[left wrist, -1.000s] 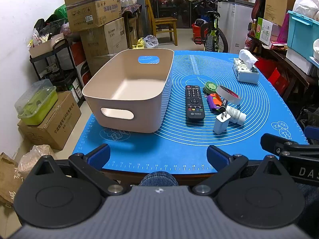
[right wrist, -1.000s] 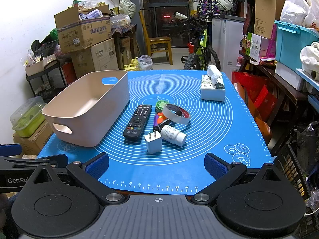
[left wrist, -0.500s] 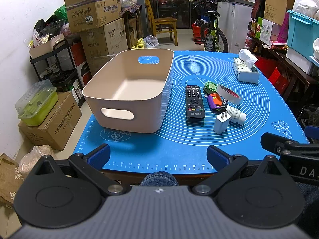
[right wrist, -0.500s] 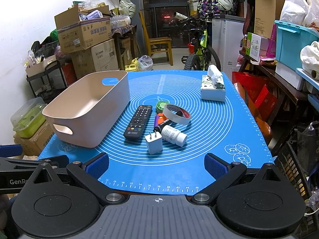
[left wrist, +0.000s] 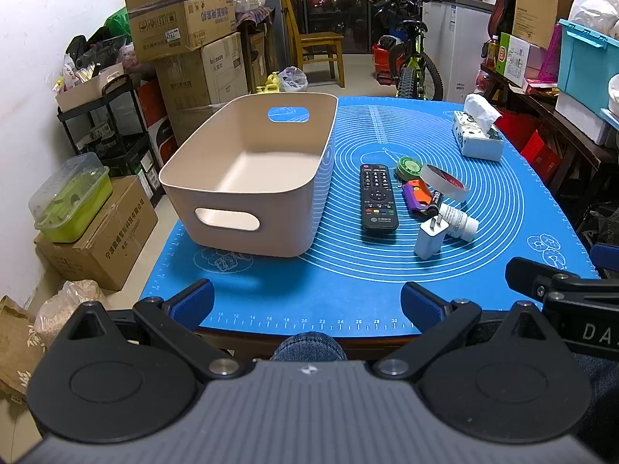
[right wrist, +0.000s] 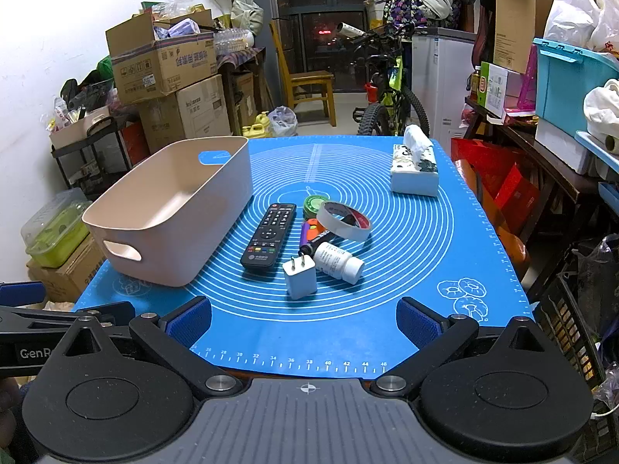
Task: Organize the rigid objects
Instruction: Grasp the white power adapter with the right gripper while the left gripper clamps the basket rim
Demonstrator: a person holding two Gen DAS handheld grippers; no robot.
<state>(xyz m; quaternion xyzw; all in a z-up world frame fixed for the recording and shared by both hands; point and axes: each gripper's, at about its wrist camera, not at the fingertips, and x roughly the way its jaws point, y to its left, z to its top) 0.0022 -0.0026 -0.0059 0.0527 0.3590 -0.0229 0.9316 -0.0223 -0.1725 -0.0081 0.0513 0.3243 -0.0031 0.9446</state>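
On the left of the tabletop (left wrist: pixel 271 301) sits an empty beige bin (left wrist: pixel 247 178), mouth up, presumably to receive the loose items. Just right of it lies a black remote (left wrist: pixel 378 201), then a cluster: green tin (left wrist: pixel 408 166), tape roll (left wrist: pixel 445 182), purple-orange toy (left wrist: pixel 416 195), white charger (left wrist: pixel 429 236) and pill bottle (left wrist: pixel 458 222). Far right stands a tissue box (left wrist: pixel 477 139). The left tongs (left wrist: pixel 307 303) and right tongs (right wrist: pixel 303 323) hang spread apart and empty at the near edge, likely poised for a first pick.

Ahead of the right gripper, the tape roll (right wrist: pixel 343 219) hides the far part of the purple-and-orange item (right wrist: pixel 312 229), and its label is unreadable. The marker (right wrist: pixel 317 242) is half hidden behind the white bottle (right wrist: pixel 338 262).
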